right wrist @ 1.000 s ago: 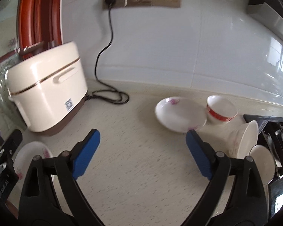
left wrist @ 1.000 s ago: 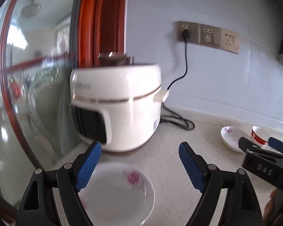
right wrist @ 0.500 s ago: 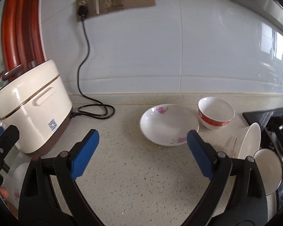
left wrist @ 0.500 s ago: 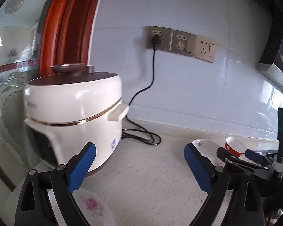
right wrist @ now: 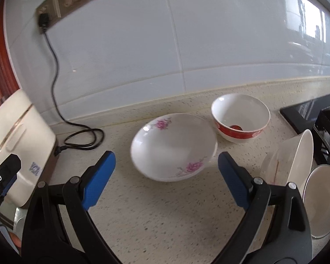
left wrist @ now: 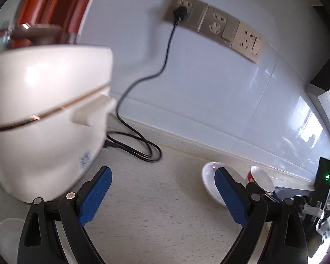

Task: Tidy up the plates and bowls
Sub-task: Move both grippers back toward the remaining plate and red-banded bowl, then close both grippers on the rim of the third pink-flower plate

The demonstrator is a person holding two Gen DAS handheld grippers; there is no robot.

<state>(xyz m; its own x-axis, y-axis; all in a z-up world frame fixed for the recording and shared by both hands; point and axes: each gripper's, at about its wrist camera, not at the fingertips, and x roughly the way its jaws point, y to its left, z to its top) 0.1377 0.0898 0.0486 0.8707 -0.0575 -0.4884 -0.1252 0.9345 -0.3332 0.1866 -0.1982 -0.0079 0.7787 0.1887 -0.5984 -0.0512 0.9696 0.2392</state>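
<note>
The right hand-held gripper [right wrist: 166, 176] has its blue pads spread wide with nothing between them, angled down over the speckled tabletop [right wrist: 165, 220]. Just beyond its fingertips sits a shallow floral plate [right wrist: 173, 146], white with pink blossoms, lying flat and facing upward; being round, it has no long axis to speak of. Just behind and to the right of it, close to the wall, stands a red-banded bowl [right wrist: 241, 116], upright with its mouth up; whether the two rims touch cannot be told. Further right, by the edge of a dark stove [right wrist: 314, 114], a white plate [right wrist: 301, 154] stands on edge, its hollow face turned toward the right, with another white dish [right wrist: 323, 200] just beside it, also tipped up. At the far left is a cream rice cooker [right wrist: 17, 136], its black cord [right wrist: 52, 66] running up to a wall socket [right wrist: 44, 19]. The left hand-held gripper [left wrist: 162, 193] is likewise spread and empty, its pads hanging over bare tabletop [left wrist: 160, 220]. In its view the rice cooker [left wrist: 44, 114] looms large at the left, the floral plate [left wrist: 209, 176] and the red-banded bowl [left wrist: 260, 179] lie ahead at the right, partly behind the right pad, and a pale round dish [left wrist: 6, 235] shows at the lower left corner, too blurred to read further.
</note>
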